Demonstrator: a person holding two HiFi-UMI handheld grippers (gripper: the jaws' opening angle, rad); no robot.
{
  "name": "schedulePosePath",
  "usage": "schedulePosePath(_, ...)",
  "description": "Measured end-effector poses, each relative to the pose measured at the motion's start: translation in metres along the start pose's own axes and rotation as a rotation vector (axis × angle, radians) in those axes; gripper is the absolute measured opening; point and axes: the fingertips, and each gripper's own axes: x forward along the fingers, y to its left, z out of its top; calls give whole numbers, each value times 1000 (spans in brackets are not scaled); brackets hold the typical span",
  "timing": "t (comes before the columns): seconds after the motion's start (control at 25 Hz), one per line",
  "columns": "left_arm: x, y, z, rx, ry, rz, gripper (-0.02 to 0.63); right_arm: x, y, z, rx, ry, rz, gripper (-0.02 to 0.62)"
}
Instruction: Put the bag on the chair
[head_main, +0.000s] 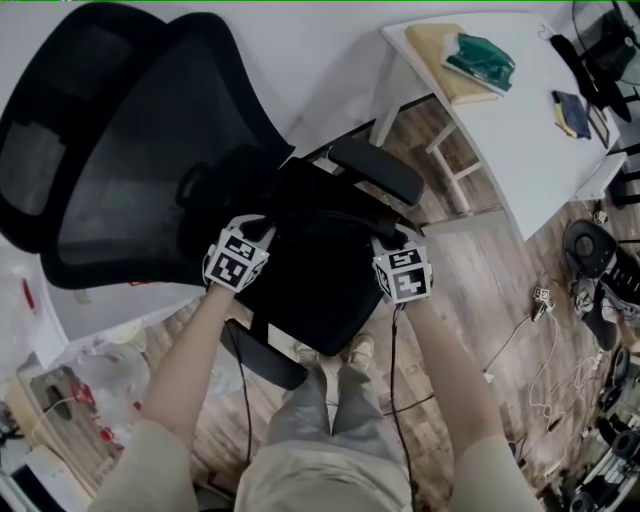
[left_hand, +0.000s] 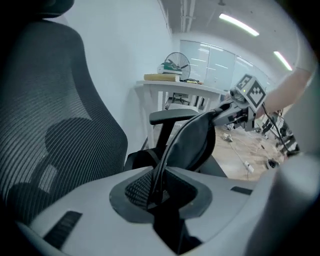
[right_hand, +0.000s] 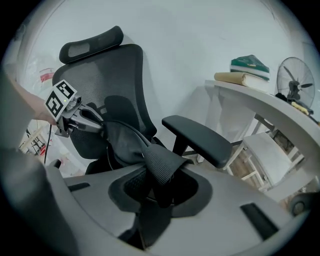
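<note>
Office chair, seen from above: a black bag (head_main: 318, 270) is spread over the seat of a black mesh chair (head_main: 120, 160), strung between two hand-held tongs. The left tongs (left_hand: 154, 192), closed almost completely, pinch a thin strap (left_hand: 172, 145) at the bag's edge. The right tongs (right_hand: 159, 186), set a little wider, clamp a broad woven strap (right_hand: 162, 162). The bag lies just ahead of both tongs. The backrest rises beyond the left tongs, and an armrest (head_main: 378, 170) sits beyond the right tongs. A white surface (head_main: 520, 130) stands well off on the right tongs' outer side.
</note>
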Motion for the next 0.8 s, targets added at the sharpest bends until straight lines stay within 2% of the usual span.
schedulePosePath(0.08,-5,2,-3,-47,26,-10,97,-3,3,-3,13,45,20,104)
schedulePosePath(0.12,-9,1,-3,-53,34,-7,137,-7,3,-5,29,67,30,132)
schedulePosePath(0.16,-14,0,-1,-50,34,-3,169,-12,4,-7,49,85,41,195)
schedulePosePath(0.2,-20,-1,3,-44,25,2,189,-18,4,-7,68,96,53,210)
schedulePosePath(0.36,-52,-6,30,-43,-71,40,196,-49,3,12,68,76,59,210)
schedulePosePath(0.56,-96,-17,72,-49,-189,59,196,-98,2,50,47,3,49,205)
schedulePosePath(0.8,-169,-29,136,-26,-350,91,176,-176,9,120,29,-172,29,109)
